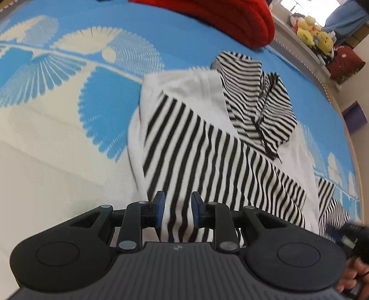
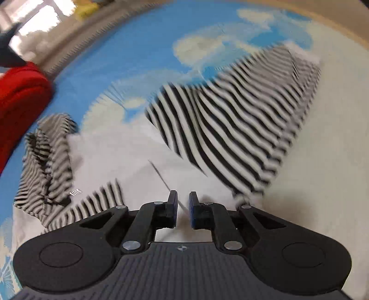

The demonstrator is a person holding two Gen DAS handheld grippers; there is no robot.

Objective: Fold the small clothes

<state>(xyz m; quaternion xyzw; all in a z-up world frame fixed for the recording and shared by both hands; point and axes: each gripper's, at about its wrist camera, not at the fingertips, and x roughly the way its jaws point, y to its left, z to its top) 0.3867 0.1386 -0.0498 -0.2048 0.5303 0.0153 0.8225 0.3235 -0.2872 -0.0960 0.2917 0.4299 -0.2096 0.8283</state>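
Note:
A small hooded top, white with black-and-white striped sleeves and hood, lies on a blue and white patterned mat (image 1: 57,97). In the left wrist view the striped sleeve (image 1: 207,161) runs across the white body (image 1: 198,85) and its end passes between the blue pads of my left gripper (image 1: 178,205), which is shut on it. The striped hood (image 1: 260,106) lies beyond. In the right wrist view my right gripper (image 2: 183,207) is narrowly closed on white fabric (image 2: 138,157) of the top, with the striped sleeve (image 2: 230,129) ahead on the right and the hood (image 2: 46,157) at the left.
A red folded cloth (image 1: 230,20) lies at the far edge of the mat, also visible in the right wrist view (image 2: 20,103). A shelf with yellow plush toys (image 1: 311,32) stands beyond the mat. The other hand (image 1: 355,272) shows at the lower right.

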